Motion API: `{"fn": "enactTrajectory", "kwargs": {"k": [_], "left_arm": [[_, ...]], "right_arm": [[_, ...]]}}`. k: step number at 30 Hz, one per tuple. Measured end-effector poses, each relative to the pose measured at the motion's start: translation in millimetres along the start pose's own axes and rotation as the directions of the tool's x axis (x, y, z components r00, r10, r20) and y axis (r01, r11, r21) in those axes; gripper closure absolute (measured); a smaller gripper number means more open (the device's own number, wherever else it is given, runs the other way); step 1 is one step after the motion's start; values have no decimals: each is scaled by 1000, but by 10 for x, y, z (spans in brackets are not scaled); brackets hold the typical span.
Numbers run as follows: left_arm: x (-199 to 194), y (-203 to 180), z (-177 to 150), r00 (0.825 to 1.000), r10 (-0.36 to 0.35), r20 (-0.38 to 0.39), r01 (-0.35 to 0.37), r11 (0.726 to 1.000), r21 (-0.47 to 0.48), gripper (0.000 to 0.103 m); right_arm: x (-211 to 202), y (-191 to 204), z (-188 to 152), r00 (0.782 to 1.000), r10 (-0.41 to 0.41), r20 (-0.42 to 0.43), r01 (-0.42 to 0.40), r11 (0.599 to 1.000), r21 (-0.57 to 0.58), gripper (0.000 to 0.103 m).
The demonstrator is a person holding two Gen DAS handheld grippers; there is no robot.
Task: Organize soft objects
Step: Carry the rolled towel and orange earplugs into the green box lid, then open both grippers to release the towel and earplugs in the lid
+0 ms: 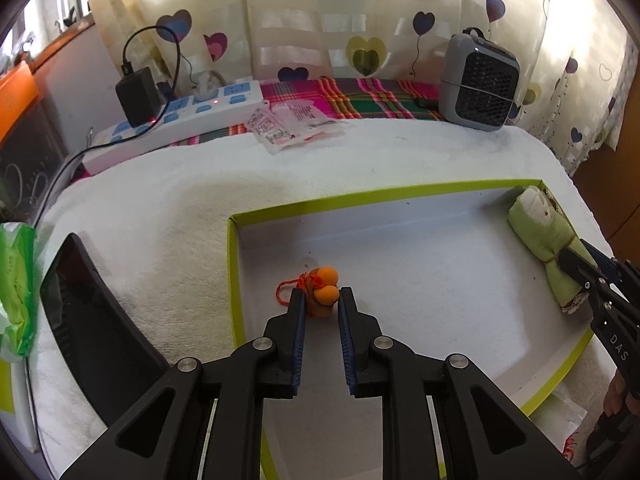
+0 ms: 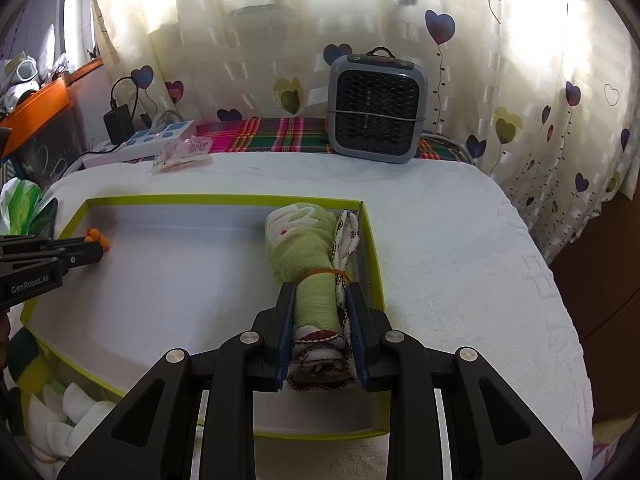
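A shallow white box with a lime-green rim [image 1: 360, 200] [image 2: 220, 199] lies on the white towel-covered table. Near its left wall a small orange soft toy [image 1: 328, 276] with a red cord stands on the box floor. My left gripper [image 1: 322, 300] has its fingertips against both sides of the toy, seen also from the right wrist as left gripper [image 2: 94, 250] with the toy [image 2: 98, 240] at its tips. Along the box's right wall lies a rolled green towel [image 2: 304, 240] [image 1: 536, 232] bound by a band. My right gripper [image 2: 320, 292] [image 1: 576, 264] is shut on its near end.
A grey fan heater [image 1: 480, 80] and a white power strip [image 1: 180, 116] with a black charger stand at the back, by the curtain. Pink sachets [image 1: 288, 124] lie beside the strip. A dark tablet [image 1: 88, 312] and a green bag [image 1: 16, 280] sit left of the box.
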State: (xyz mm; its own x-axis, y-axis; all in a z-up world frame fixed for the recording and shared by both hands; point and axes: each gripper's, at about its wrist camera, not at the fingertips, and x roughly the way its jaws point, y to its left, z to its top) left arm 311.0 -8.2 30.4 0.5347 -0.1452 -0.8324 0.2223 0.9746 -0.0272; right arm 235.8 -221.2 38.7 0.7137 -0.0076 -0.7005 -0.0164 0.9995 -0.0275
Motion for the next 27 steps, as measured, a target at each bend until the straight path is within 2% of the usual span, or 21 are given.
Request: {"fn": "enactTrajectory", "kwargs": {"k": [5,7,12,17,21,23,27], "left_arm": [[-7,-14,5,1000,3,1,-3,1000,11,81],[-19,-39,4,1000,10,6,-11,1000,25,72],[-51,-37,0,1000,-6,17,5,1000,15,60],[-112,-18,-19,1000,-18,26,18,1000,3,59],[-232,-20,-44,999,-23,46,23,1000,-3,52],[-295,-12,-70,998,-21,55,22,1000,-8,52],[-432,-4,-145,997,-21,69,22,1000,-11,52]], "right_arm": [[-8,-1,-6,1000,6,2,-6,1000,11,75],[-9,-7,-3,1000,9,2,-9,1000,13,74],[-36,-19,-15,1000,21,9,-22,999,27,73],[-85,-24,-41,999,33,18,-34,999,42,68],[-178,-12,-45,998,54,44,-56,997,47,65],[-233,3,-55,996,65,57,-67,997,43,60],[-345,30,-83,994,78,72,-80,996,35,58]]}}
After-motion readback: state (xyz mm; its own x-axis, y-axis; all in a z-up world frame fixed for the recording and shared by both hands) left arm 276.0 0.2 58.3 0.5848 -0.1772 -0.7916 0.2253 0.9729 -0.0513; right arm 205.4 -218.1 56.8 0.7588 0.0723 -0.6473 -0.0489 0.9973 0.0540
